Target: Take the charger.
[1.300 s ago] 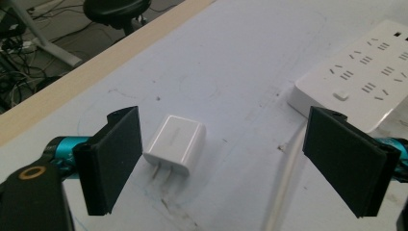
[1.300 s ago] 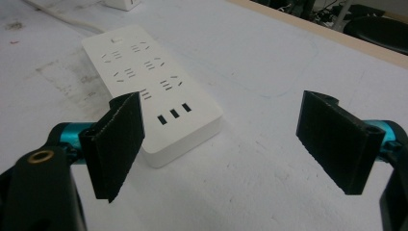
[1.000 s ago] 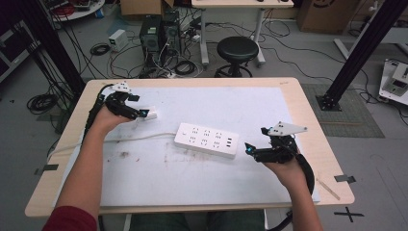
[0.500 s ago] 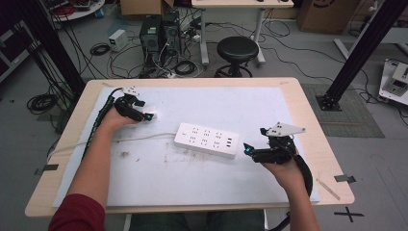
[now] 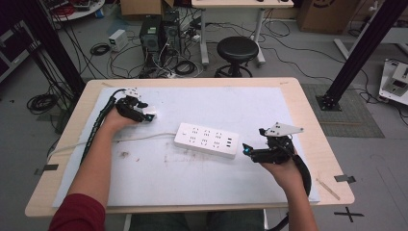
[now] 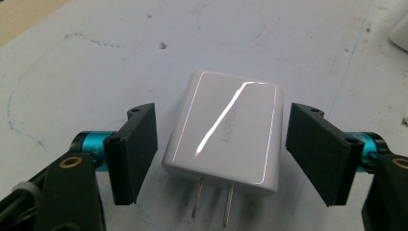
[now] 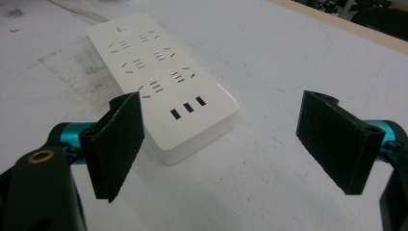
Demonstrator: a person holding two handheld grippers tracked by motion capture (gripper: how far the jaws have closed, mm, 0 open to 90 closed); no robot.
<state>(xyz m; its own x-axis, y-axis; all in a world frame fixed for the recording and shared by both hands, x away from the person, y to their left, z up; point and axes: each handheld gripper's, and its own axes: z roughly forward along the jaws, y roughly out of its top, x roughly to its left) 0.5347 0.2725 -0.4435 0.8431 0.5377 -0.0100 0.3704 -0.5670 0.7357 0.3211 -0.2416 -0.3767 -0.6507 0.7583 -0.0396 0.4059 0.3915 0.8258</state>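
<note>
The table [image 5: 308,115] carries a white mat, and on it, near the middle, the white power strip [image 5: 207,140] lies flat with its long axis running across me, left to right and slightly slanted. Its cord [image 5: 101,142] trails off from its left end toward the table's left edge.

My right gripper [image 5: 246,150] sits just beside the strip's right end, apart from it, jaws pointing left at that end. In the right gripper view the strip [image 7: 161,77] runs away from me lengthwise, its socket face up and the three small ports nearest; its near corner lies between my jaws but ahead of them, closer to the left jaw. These jaws stand wide, nothing between them. My right forearm comes in low from the near edge, hand resting on the mat.

My left gripper [image 5: 150,117] is at the far left of the mat, well apart from the strip. The small white charger [image 6: 224,130] lies flat on the mat directly between its jaws, body away from me, its two prongs [image 6: 211,202] pointing back toward my hand. The jaws stand open on either side of the charger, the left one just beside its flank, the right one with a little more gap; neither touches it. My left hand is the nearer one to the charger by far.

I judge the coming move to be a straight close on the charger's two flat sides, with the prongs left free.
</note>
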